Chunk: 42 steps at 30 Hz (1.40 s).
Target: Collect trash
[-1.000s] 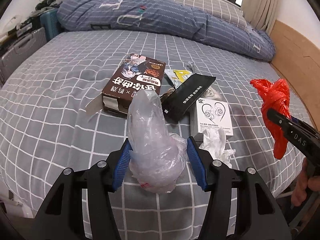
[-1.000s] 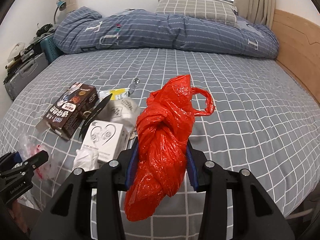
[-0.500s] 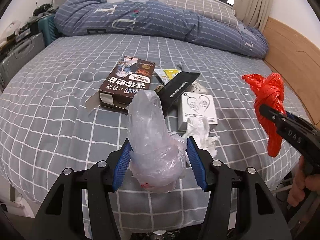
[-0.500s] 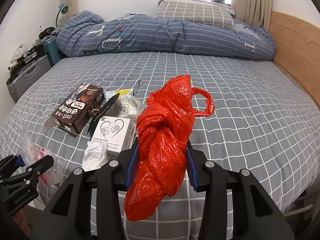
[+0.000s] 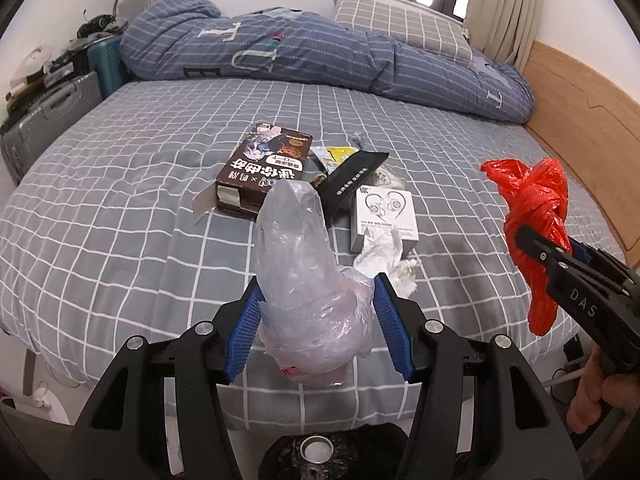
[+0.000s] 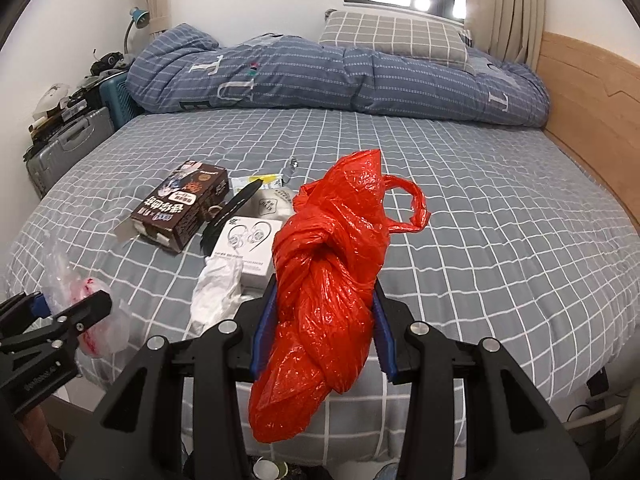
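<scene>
Holding light, crushable bags above the bed (image 5: 120, 208): left gripper (image 5: 316, 320) jaws clench clear plastic bag (image 5: 304, 272), right gripper (image 6: 322, 330) jaws clench knotted red bag (image 6: 332, 272) mid-bundle.

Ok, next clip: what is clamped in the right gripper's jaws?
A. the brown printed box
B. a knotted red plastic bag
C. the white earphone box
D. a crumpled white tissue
B: the right gripper has its jaws closed on the knotted red plastic bag, which hangs below them, while the tissue and both boxes lie on the bed.
</scene>
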Tool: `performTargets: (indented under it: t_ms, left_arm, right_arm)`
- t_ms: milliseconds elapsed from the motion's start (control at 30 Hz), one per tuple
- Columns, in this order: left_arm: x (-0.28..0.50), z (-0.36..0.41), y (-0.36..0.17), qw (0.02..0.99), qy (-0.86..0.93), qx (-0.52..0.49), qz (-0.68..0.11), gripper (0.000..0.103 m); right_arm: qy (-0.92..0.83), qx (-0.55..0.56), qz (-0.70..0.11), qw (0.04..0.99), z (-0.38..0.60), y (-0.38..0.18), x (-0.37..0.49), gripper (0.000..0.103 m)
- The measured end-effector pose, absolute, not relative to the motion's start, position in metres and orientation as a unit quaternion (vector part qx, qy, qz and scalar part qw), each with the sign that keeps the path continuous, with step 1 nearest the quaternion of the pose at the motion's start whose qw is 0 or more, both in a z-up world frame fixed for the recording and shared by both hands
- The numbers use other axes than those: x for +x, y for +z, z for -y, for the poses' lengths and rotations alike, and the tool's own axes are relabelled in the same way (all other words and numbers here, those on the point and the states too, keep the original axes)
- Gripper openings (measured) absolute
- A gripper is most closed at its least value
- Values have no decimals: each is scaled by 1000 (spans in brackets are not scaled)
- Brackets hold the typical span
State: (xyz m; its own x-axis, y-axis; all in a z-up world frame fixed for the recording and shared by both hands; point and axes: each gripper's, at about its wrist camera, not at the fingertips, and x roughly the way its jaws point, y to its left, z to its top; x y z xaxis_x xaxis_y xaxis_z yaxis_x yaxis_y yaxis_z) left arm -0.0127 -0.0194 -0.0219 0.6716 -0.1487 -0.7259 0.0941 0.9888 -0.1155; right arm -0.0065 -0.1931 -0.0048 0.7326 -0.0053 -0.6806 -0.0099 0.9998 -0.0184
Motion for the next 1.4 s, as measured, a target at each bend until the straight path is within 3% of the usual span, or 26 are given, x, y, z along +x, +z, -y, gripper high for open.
performTargets:
  t_ms: [1400]
  left_arm:
    - [-110, 23, -31, 911, -73, -27, -406, 55]
  right_arm:
    - [2, -13, -379, 925, 190, -14, -124, 40]
